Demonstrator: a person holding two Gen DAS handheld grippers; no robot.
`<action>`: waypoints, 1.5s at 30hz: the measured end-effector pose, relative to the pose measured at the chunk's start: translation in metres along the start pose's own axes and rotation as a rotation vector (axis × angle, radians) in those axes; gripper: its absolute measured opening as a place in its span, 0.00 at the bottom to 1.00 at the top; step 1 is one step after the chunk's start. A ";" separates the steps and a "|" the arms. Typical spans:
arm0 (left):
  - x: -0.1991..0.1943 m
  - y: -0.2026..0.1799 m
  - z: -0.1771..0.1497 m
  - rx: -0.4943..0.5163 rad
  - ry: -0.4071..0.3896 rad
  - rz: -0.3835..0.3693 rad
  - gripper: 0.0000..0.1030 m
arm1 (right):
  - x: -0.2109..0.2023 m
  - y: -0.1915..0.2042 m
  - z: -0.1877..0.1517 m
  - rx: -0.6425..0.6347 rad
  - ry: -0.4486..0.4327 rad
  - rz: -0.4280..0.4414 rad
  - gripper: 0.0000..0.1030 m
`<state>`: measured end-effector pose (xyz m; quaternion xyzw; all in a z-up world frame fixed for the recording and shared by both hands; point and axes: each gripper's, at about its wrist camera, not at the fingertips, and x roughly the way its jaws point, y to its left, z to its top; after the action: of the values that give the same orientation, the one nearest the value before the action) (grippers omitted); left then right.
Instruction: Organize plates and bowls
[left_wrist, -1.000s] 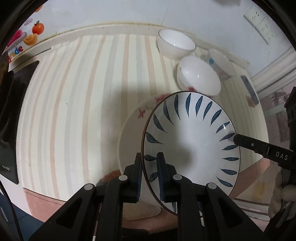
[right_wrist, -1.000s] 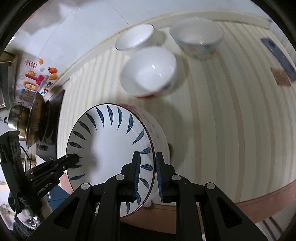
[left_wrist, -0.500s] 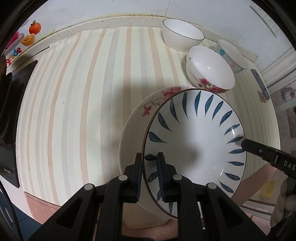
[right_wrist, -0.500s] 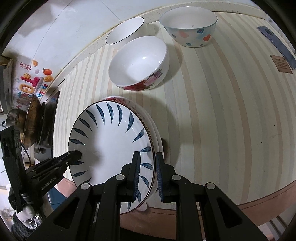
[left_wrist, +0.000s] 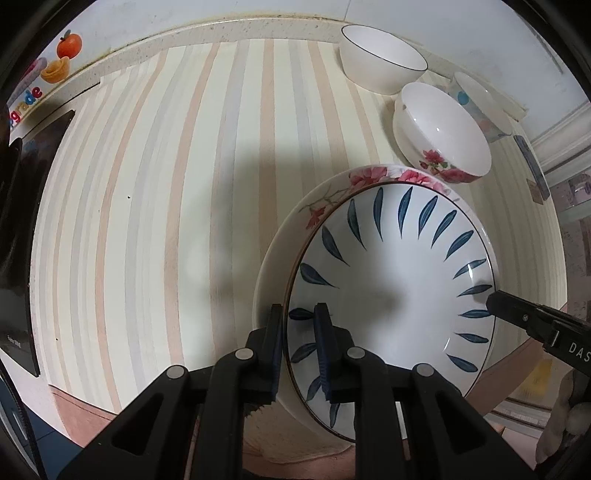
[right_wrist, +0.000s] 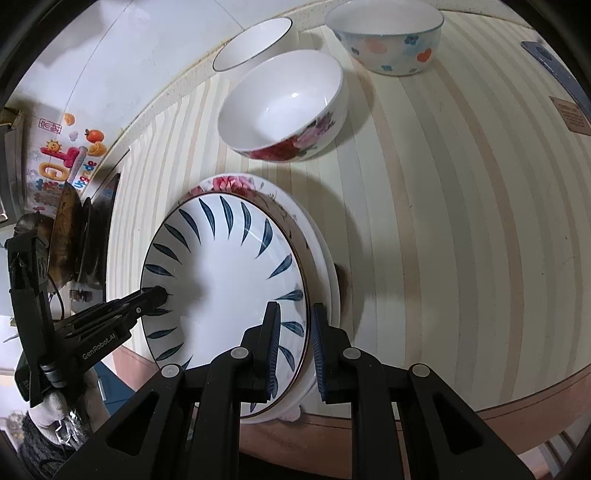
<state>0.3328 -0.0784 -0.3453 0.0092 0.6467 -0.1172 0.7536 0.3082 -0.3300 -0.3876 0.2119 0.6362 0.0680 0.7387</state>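
Note:
A white plate with blue leaf marks (left_wrist: 388, 295) (right_wrist: 221, 277) is held by both grippers over a larger plate with pink flowers (left_wrist: 295, 229) (right_wrist: 229, 182), close above it or resting in it. My left gripper (left_wrist: 298, 314) is shut on the blue-leaf plate's near rim, and its tip also shows in the right wrist view (right_wrist: 159, 293). My right gripper (right_wrist: 295, 314) is shut on the opposite rim, with its tip visible in the left wrist view (left_wrist: 496, 304). Behind stand a flowered bowl (left_wrist: 439, 129) (right_wrist: 280, 107), a dark-rimmed white bowl (left_wrist: 380, 70) (right_wrist: 251, 44) and a spotted bowl (left_wrist: 476, 99) (right_wrist: 388, 40).
The striped tabletop (left_wrist: 166, 221) stretches wide to the left of the plates. A black cooktop (left_wrist: 22, 240) lies at its left end, with a dark pan (right_wrist: 66, 221) on it. The table's front edge (right_wrist: 517, 398) runs just below the plates. A wall backs the bowls.
Both grippers have sunk with the blue-leaf plate, which now sits lower over the flowered plate. The bowls and tabletop look closer.

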 end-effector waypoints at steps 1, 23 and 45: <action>0.000 0.000 0.001 0.002 -0.001 0.003 0.14 | 0.000 0.000 0.000 -0.001 -0.001 -0.001 0.18; 0.003 0.006 0.011 -0.081 0.059 0.020 0.15 | -0.008 0.005 0.008 0.048 0.018 -0.018 0.29; -0.158 -0.037 -0.044 -0.070 -0.180 0.033 0.66 | -0.160 0.056 -0.052 -0.163 -0.101 -0.020 0.89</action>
<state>0.2613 -0.0805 -0.1927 -0.0171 0.5800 -0.0823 0.8103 0.2383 -0.3273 -0.2249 0.1476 0.5925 0.1015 0.7854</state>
